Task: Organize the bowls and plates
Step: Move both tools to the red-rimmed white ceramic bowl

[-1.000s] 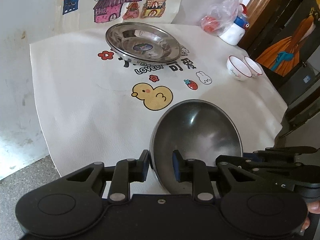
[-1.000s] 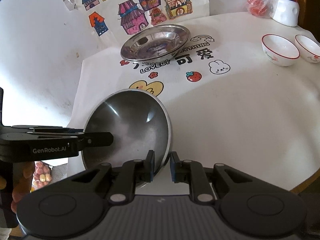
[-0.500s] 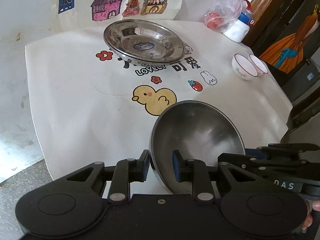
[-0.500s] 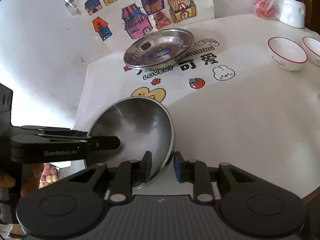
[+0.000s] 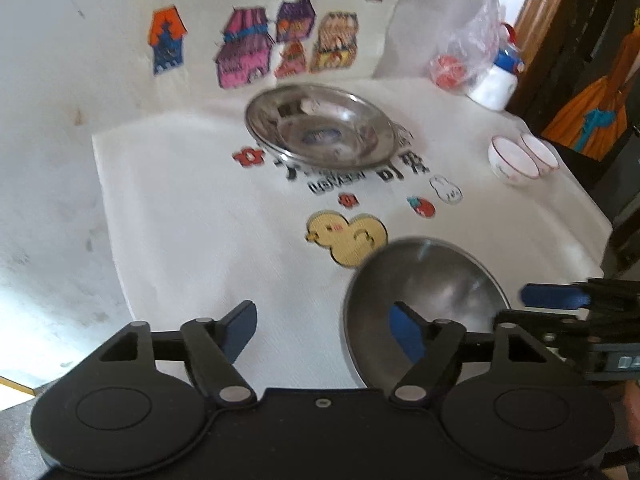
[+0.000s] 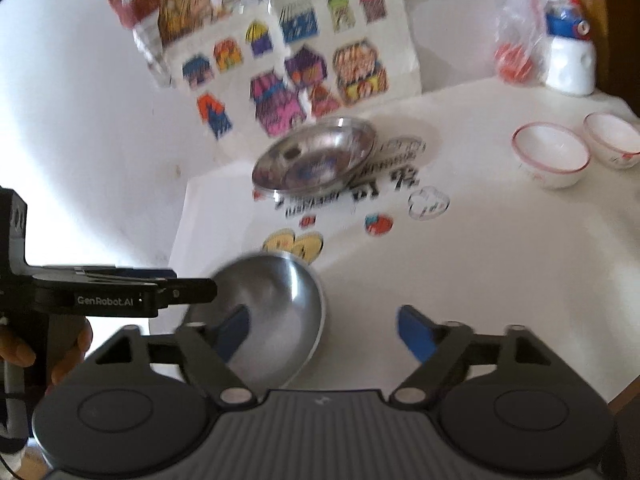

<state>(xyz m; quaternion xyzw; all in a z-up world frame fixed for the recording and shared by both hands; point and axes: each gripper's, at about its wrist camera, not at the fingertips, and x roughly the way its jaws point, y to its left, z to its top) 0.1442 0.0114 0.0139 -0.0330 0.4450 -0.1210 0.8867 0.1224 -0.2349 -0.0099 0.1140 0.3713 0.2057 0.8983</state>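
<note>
Left gripper (image 5: 324,326): jaws wide, holding nothing
Right gripper (image 6: 322,330): jaws wide, holding nothing
Steel bowl (image 5: 424,304): lower right of frame, tilted near table edge
Steel plate (image 5: 320,132): upper centre
Advice: I would regrip the rim squarely before lifting

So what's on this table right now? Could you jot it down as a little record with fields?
near bowl: steel bowl at the table's near edge, tilted, rim across the yellow duck print
far dish: wide steel plate, toward the wall
small bowls: two white red-rimmed bowls, side by side on the right
left gripper: open, one finger inside the near bowl
right gripper: open, one finger over the near bowl
back corner: white bottle and plastic bag
image quality: motion blur
</note>
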